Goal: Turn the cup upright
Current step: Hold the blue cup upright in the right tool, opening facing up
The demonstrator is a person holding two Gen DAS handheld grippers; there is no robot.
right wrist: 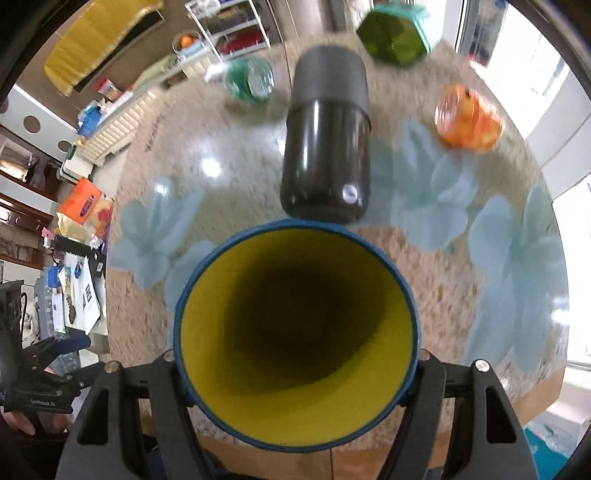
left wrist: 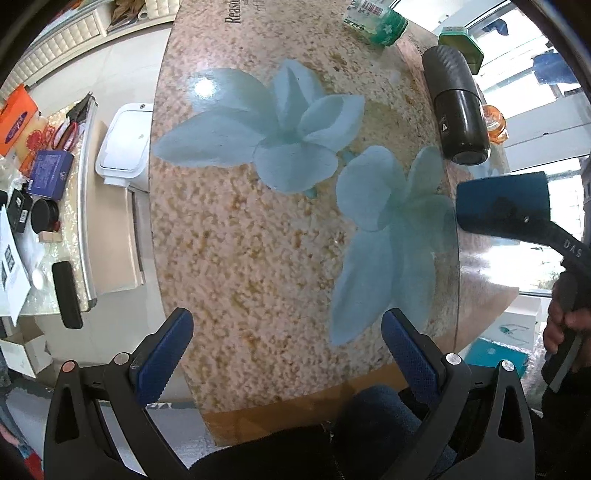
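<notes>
A blue cup with a yellow inside [right wrist: 295, 332] sits between the fingers of my right gripper [right wrist: 295, 363], its open mouth facing the camera. The right gripper is shut on it and holds it above the table. In the left wrist view the same cup [left wrist: 502, 205] appears at the right, on its side in the air, with the right gripper's arm behind it. My left gripper [left wrist: 284, 354] is open and empty above the table's near edge.
The round table [left wrist: 240, 240] has a speckled top with pale blue flowers. On it are a black bottle [right wrist: 327, 147] lying down, a green jar [right wrist: 253, 79], a green hexagonal box [right wrist: 397, 31] and an orange jar [right wrist: 469, 118]. A cluttered side table [left wrist: 48, 184] stands left.
</notes>
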